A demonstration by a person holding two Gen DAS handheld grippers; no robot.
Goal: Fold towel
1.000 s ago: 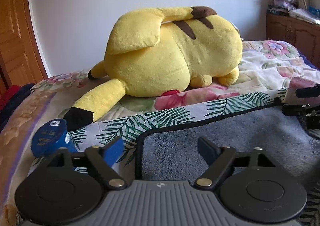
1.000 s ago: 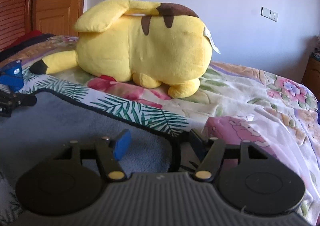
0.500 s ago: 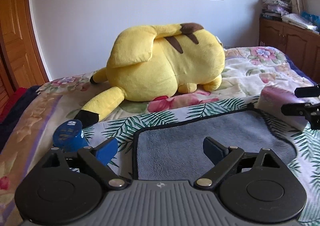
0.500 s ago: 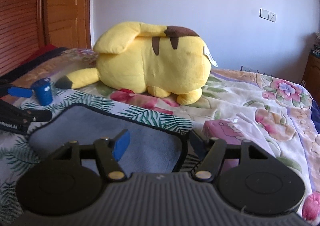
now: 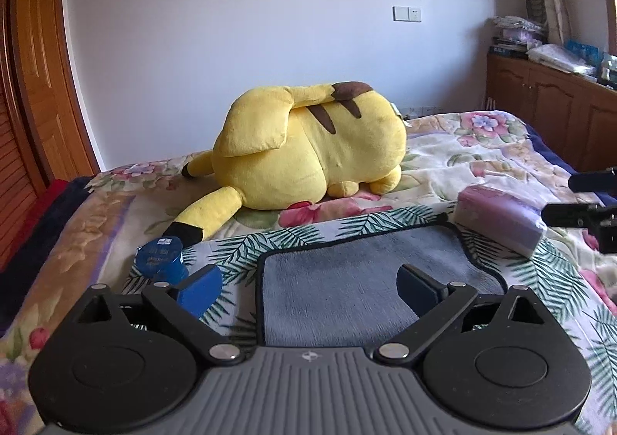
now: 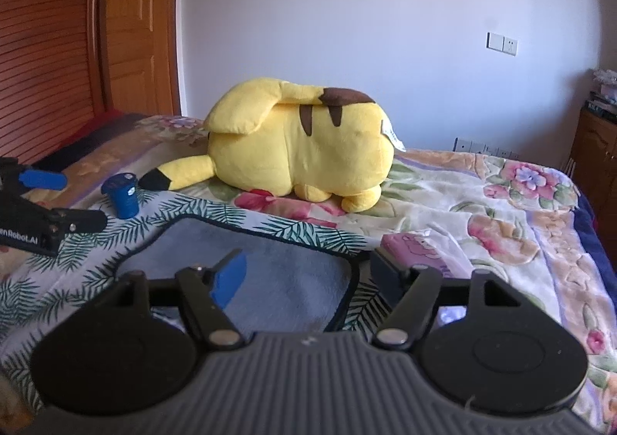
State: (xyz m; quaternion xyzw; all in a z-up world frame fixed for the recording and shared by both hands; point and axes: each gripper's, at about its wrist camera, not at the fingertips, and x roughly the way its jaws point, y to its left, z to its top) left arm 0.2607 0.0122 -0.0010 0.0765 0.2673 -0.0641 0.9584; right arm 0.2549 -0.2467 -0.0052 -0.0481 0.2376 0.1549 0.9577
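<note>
Hovering: left tool (image 5: 308, 286) and right tool (image 6: 304, 273) both spread wide, gripping nothing | towel (image 5: 347, 284) lying flat on bed (image 5: 482, 149), lower centre of frame | handling: soft, light, limp | grasping advice: pinching dark-trimmed corners.

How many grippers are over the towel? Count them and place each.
2. Left gripper, open, over the towel's left side; right gripper, open, over its right corner. Neither grips it.

A plain white wall (image 5: 250, 49) stands ahead, carrying a light switch (image 5: 407, 14). A wooden door (image 6: 139, 30) is left, a cluttered wooden cabinet (image 5: 547, 103) right; daylight falls across the floral bedspread (image 6: 501, 211).
</note>
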